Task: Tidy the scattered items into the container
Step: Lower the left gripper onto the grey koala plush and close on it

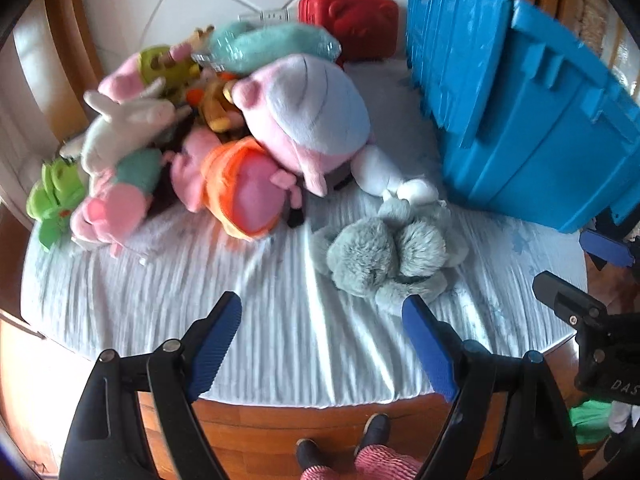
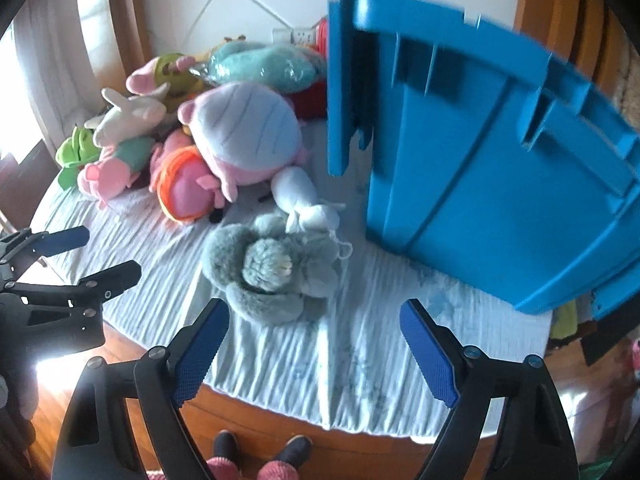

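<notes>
A pile of plush toys (image 1: 172,128) lies at the far left of the bed; it also shows in the right wrist view (image 2: 192,120). A grey fluffy plush (image 1: 384,256) lies apart, nearest me, and shows in the right wrist view (image 2: 272,272). A white plush (image 1: 384,172) lies just behind it. A big blue plastic container (image 1: 532,120) stands at the right, its lid upright; it fills the right of the right wrist view (image 2: 500,168). My left gripper (image 1: 322,316) is open and empty above the bed's front edge. My right gripper (image 2: 314,324) is open and empty, just in front of the grey plush.
The bed has a pale striped sheet (image 1: 240,312) and a wooden frame (image 1: 300,424). A red case (image 1: 352,12) stands against the tiled wall behind. The person's feet (image 1: 344,444) are on the floor below. The other gripper shows at the left of the right wrist view (image 2: 60,280).
</notes>
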`<action>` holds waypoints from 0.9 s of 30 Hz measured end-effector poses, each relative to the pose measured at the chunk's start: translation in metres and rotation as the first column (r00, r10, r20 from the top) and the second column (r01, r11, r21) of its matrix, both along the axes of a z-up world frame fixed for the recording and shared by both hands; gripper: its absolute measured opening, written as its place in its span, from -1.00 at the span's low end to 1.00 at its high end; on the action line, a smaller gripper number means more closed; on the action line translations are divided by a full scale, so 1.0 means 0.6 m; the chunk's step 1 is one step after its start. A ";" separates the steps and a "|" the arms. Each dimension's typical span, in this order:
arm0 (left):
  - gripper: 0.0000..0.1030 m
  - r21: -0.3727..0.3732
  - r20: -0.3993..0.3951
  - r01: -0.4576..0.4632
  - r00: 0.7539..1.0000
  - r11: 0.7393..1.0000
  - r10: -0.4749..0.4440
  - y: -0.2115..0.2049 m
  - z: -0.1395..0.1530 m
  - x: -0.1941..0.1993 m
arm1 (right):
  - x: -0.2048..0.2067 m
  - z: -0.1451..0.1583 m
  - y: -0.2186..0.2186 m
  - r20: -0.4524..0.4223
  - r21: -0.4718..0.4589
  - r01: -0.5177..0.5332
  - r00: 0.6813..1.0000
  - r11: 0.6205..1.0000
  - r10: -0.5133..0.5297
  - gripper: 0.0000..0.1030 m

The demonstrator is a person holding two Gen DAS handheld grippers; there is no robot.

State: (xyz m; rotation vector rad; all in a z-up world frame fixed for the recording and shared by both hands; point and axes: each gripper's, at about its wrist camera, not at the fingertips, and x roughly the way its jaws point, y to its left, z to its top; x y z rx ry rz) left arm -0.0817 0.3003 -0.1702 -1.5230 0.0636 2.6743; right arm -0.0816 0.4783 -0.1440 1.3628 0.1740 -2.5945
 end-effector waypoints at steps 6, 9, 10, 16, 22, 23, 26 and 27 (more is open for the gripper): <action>0.61 0.031 0.051 -0.010 0.999 0.999 0.009 0.040 -0.057 -0.056 | -0.041 -0.052 0.038 0.056 0.007 -0.011 0.998 1.000 0.010 0.71; 0.61 0.031 0.081 -0.012 0.997 0.999 0.009 0.052 -0.090 -0.083 | -0.057 -0.073 0.056 0.081 0.009 -0.013 0.997 1.000 0.012 0.71; 0.61 0.032 0.092 -0.015 0.996 0.999 0.012 0.053 -0.101 -0.092 | -0.062 -0.079 0.061 0.088 0.009 -0.015 0.996 1.000 0.014 0.71; 0.61 0.051 0.139 -0.028 0.990 0.998 0.021 0.048 -0.152 -0.123 | -0.085 -0.111 0.074 0.128 -0.011 -0.025 0.991 1.000 0.026 0.71; 0.61 0.063 0.166 0.033 0.985 0.997 -0.043 0.065 -0.193 -0.144 | -0.101 -0.130 0.068 0.150 -0.004 -0.019 0.989 1.000 0.020 0.71; 0.61 0.051 0.165 0.049 0.985 0.997 -0.057 0.070 -0.199 -0.147 | -0.104 -0.132 0.068 0.152 -0.003 -0.008 0.988 1.000 0.008 0.71; 0.59 0.024 0.149 0.090 0.985 0.996 -0.092 0.082 -0.212 -0.154 | -0.113 -0.141 0.070 0.160 -0.001 0.028 0.987 1.000 -0.027 0.71; 0.34 0.022 0.132 0.098 0.986 0.995 -0.100 0.082 -0.211 -0.155 | -0.115 -0.144 0.070 0.163 0.000 0.036 0.986 0.999 -0.035 0.71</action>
